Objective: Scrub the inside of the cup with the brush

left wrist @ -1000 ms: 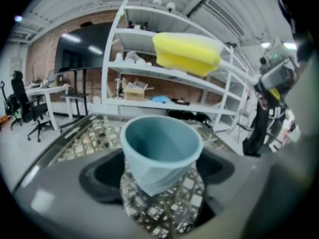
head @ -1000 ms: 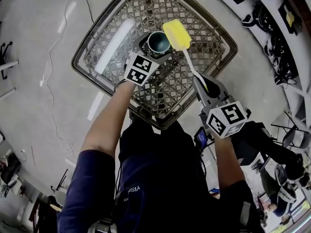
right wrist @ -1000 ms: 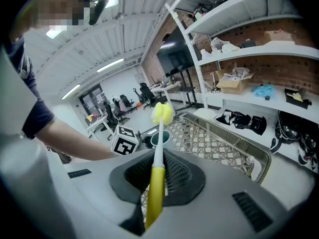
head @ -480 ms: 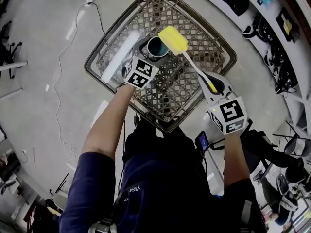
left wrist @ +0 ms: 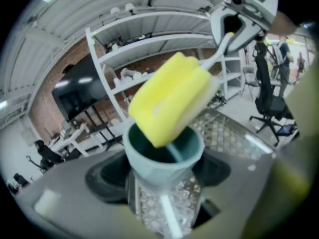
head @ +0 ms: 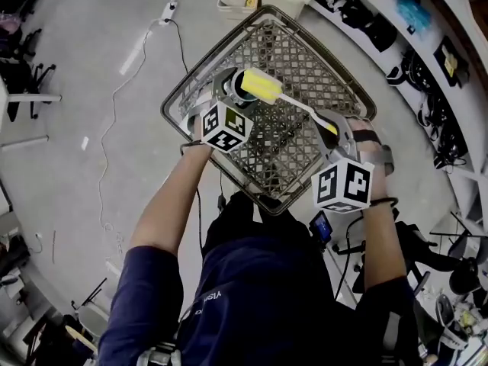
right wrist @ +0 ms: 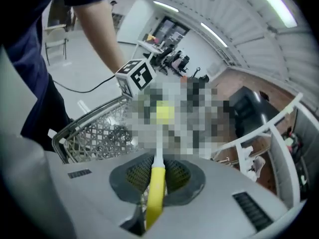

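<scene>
Your left gripper [left wrist: 164,208], jaws just closing, holds wide the likely light, slippery cup [left wrist: 163,158]; right gripper [right wrist: 158,178] pinches the sponge brush [head: 263,88] by its stiff handle [right wrist: 154,198].

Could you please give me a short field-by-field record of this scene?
left gripper: jaws just closed in, gripping the teal cup over the wire basket
right gripper: shut on the brush by its yellow handle
sponge head: yellow, tilted at the cup's mouth; depth inside unclear
</scene>
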